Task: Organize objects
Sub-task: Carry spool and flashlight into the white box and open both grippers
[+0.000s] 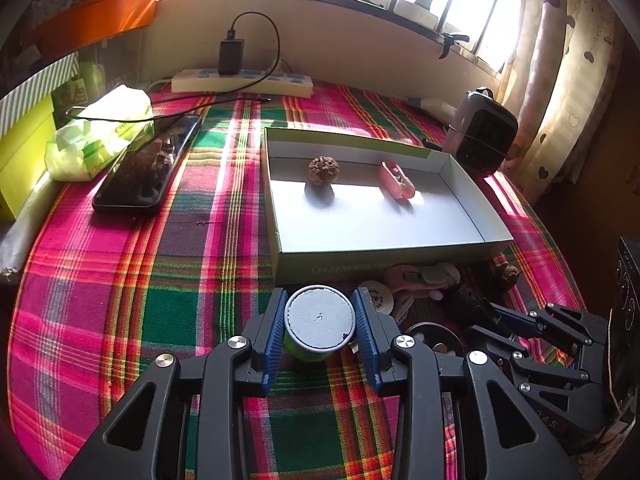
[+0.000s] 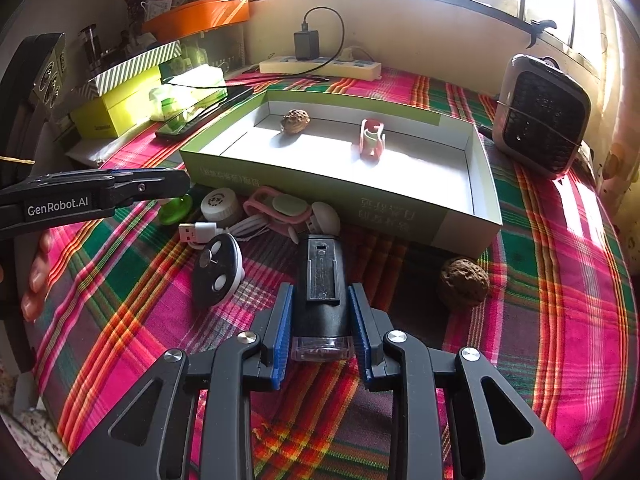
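Observation:
My left gripper (image 1: 320, 312) is shut on a small green pot with a grey-white lid (image 1: 320, 322), just in front of the near wall of the shallow white-and-green box (image 1: 376, 264). A walnut (image 1: 323, 170) and a pink clip (image 1: 397, 180) lie in the box. My right gripper (image 2: 321, 312) is shut on a black bike light (image 2: 322, 284) lying on the plaid cloth. A second walnut (image 2: 464, 283) lies right of it. The left gripper shows in the right wrist view (image 2: 160, 184) at the left, with the green pot (image 2: 176, 209) under its tip.
Loose items lie before the box: a white round cap (image 2: 221, 204), a pink strap with a pale pad (image 2: 280, 209), a USB cable (image 2: 196, 232), a black-and-white oval piece (image 2: 218, 270). A phone (image 1: 150, 166), tissue pack (image 1: 104, 132), power strip (image 1: 242, 82) and small heater (image 2: 540, 116) stand around.

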{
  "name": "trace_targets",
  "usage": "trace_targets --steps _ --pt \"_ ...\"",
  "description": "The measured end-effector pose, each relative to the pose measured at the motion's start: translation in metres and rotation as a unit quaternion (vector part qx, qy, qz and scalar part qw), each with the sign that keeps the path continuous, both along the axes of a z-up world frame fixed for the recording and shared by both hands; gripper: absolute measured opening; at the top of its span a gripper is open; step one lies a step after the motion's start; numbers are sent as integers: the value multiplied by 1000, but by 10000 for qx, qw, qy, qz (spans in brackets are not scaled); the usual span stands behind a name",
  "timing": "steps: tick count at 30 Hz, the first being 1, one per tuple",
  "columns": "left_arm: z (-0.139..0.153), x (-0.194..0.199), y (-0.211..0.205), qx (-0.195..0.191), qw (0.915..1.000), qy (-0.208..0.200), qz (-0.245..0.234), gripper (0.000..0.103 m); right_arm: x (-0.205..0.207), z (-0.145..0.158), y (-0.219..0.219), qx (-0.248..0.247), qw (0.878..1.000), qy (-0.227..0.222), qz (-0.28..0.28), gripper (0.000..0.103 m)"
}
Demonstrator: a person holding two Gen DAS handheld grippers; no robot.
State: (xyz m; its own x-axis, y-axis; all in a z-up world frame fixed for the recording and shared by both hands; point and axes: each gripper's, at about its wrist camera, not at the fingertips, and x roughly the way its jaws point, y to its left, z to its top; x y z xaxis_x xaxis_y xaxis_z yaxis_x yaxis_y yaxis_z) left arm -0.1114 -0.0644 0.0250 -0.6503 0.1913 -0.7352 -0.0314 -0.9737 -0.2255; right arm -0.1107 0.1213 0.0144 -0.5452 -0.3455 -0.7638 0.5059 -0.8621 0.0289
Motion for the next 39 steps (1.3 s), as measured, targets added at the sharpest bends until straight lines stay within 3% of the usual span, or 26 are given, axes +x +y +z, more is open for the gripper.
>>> trace_targets --steps 22,39 --pt "35 -2 10 26 9992 305 -246 32 1 28 16 -381 9988 201 -213 29" --pt "42 -59 37 33 9976 330 -610 32 -45 42 13 -312 9982 239 -459 29"
